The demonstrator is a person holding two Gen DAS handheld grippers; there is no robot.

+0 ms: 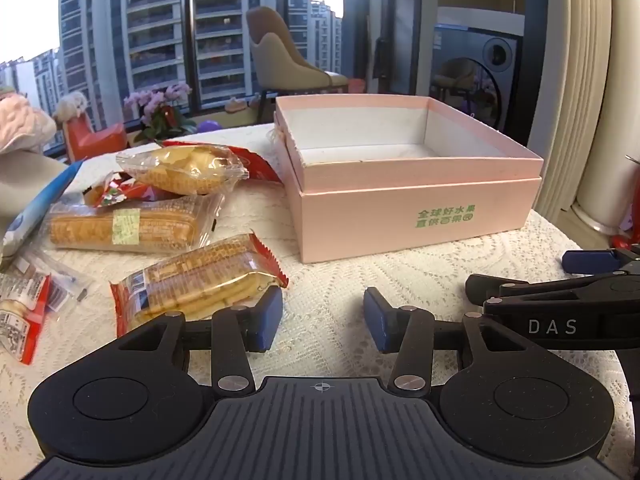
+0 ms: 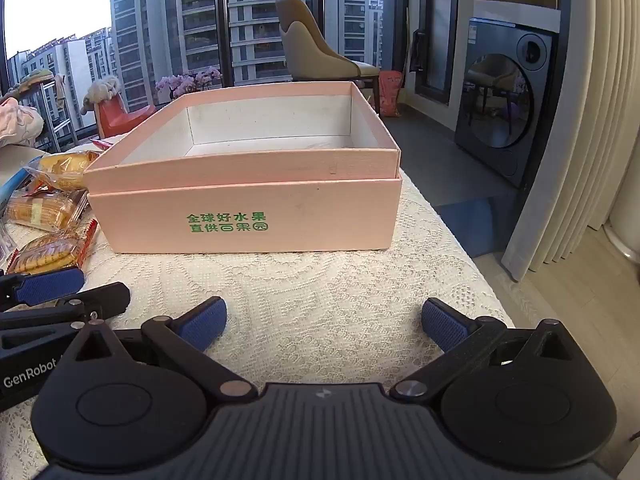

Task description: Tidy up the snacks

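Observation:
A pink box [image 1: 416,216] [image 2: 248,216] with green lettering stands open on the lace-covered table, its white inside bare. Left of it lie several wrapped snacks: a biscuit pack with red ends [image 1: 200,280] [image 2: 52,250], a clear wafer pack [image 1: 124,226] and a clear cake pack [image 1: 184,170]. My left gripper [image 1: 323,318] hovers low over the cloth in front of the box, open, with nothing between its blue pads; the biscuit pack lies just beyond its left finger. My right gripper [image 2: 324,322] stands wide open over bare cloth before the box. Each gripper shows at the edge of the other's view.
A blue-and-white packet [image 1: 36,208] and small wrapped items [image 1: 24,312] lie at the table's left edge. The table's right edge [image 2: 472,272] drops to the floor beside a curtain [image 2: 580,120]. A chair [image 2: 316,52], a washing machine [image 2: 508,116] and windows stand behind.

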